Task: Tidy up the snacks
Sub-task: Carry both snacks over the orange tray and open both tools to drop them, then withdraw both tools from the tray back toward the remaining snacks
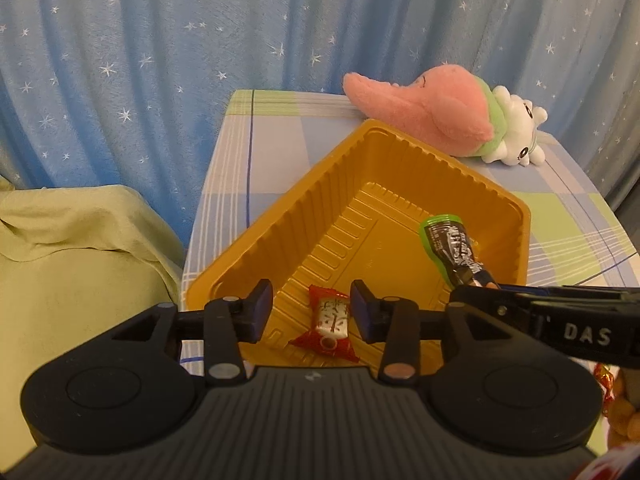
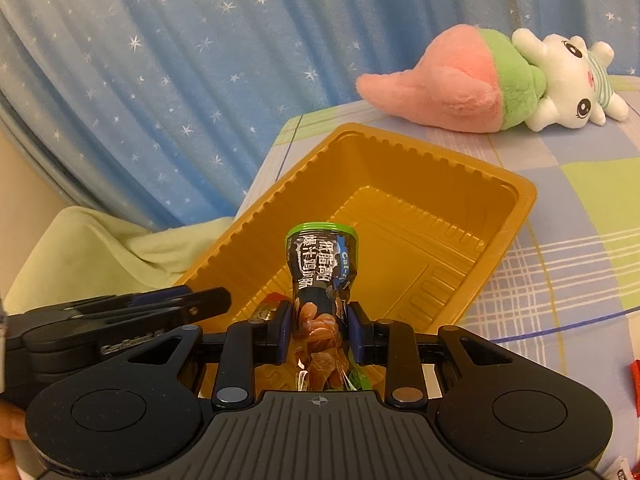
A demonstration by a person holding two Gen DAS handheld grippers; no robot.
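Note:
A golden ribbed plastic tray (image 1: 400, 136) (image 2: 424, 138) stands on the checked tablecloth. A red-and-white wrapped candy (image 1: 332, 326) lies on the tray floor at its near corner. My left gripper (image 1: 312, 312) hovers over it with its blue pads apart, a gap on each side of the candy. In the right wrist view it reaches in from the left (image 2: 208, 300). My right gripper (image 2: 320, 320) is shut on a dark snack packet with a green edge (image 2: 320, 260) (image 1: 452, 246), held above the tray with its top pointing away from me.
A pink, green and white plush toy (image 1: 440, 120) (image 2: 500, 84) lies behind the tray. A blue star curtain hangs at the back. A pale yellow-green cloth (image 1: 80, 260) covers something left of the table. More wrapped snacks (image 1: 608, 388) (image 2: 634, 380) lie at the right.

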